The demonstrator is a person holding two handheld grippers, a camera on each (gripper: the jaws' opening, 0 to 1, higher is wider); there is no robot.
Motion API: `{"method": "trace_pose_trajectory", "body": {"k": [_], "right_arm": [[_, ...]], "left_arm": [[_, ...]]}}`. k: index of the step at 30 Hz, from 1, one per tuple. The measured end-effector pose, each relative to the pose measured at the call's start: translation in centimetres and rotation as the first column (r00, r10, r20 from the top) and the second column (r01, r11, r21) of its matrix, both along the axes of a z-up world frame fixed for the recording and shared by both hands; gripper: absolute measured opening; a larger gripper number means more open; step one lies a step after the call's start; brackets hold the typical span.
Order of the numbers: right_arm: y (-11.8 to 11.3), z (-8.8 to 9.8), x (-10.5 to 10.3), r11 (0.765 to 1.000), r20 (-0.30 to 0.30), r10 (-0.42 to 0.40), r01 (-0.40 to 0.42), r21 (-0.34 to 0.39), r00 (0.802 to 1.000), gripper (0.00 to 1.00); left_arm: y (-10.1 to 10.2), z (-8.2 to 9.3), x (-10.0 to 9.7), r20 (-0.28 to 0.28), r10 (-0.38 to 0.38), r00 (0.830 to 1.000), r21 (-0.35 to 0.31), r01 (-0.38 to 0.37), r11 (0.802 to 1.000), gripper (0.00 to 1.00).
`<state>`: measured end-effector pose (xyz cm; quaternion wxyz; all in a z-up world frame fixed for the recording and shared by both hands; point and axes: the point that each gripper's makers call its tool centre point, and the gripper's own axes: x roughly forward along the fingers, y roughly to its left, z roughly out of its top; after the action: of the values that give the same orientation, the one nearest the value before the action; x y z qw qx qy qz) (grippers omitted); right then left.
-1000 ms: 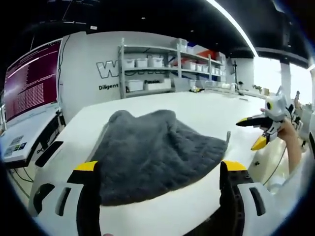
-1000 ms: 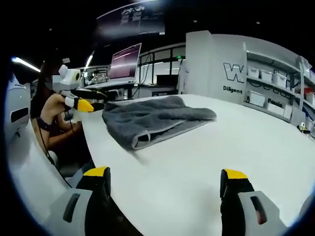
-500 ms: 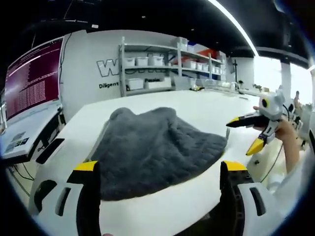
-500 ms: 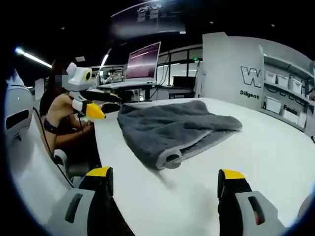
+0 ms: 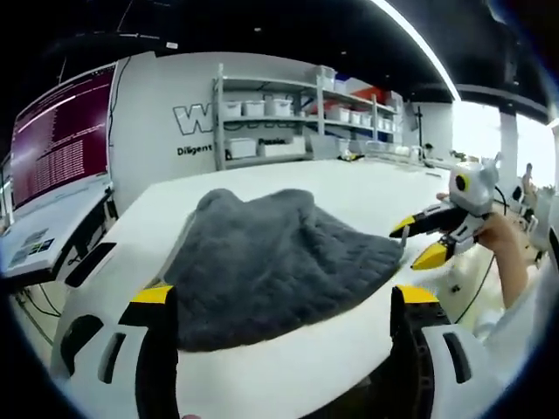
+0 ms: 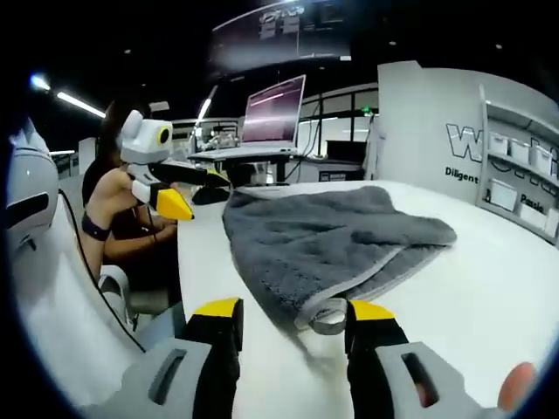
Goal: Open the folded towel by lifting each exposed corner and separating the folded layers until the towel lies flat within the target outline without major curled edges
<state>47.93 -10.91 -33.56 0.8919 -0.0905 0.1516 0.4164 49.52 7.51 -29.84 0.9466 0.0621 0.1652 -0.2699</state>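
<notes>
Towel (image 6: 332,244) corner lies dead ahead, low centre, between the spread right gripper (image 6: 293,312); left gripper (image 5: 284,297) is spread too.

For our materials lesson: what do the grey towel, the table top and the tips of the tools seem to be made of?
Towel: soft fabric, likely terry or microfibre; matt, fuzzy pile with a smooth hemmed edge.
Table: hard white top, perhaps laminate; smooth and faintly shiny.
Right tool and left tool: yellow tips look like plastic or rubber over black jaws; which one is unclear.
</notes>
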Motion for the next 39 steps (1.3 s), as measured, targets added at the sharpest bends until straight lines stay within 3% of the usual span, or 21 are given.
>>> {"method": "trace_pose_trajectory", "body": {"k": [7, 13, 29, 39], "right_arm": [[-0.3, -0.4, 0.1, 1.000, 0.013, 0.001, 0.000, -0.024, 1.000, 0.23], [-0.4, -0.4, 0.0, 1.000, 0.033, 0.015, -0.014, -0.018, 0.999, 0.05], [-2.8, 0.0, -0.8, 0.999, 0.056, -0.016, 0.018, -0.041, 0.998, 0.00], [-6.8, 0.4, -0.2, 0.991, 0.073, -0.103, 0.109, -0.079, 0.992, 0.00]], "left_arm": [[-0.5, -0.1, 0.1, -0.003, -0.011, 1.000, 0.000, 0.011, 1.000, 0.99], [-0.7, -0.2, 0.1, -0.008, -0.015, 1.000, 0.003, 0.015, 1.000, 0.99], [-0.8, -0.3, 0.0, -0.012, -0.011, 1.000, 0.002, 0.011, 1.000, 0.99], [-0.6, -0.4, 0.0, -0.014, -0.006, 1.000, 0.000, 0.006, 1.000, 0.99]]}}
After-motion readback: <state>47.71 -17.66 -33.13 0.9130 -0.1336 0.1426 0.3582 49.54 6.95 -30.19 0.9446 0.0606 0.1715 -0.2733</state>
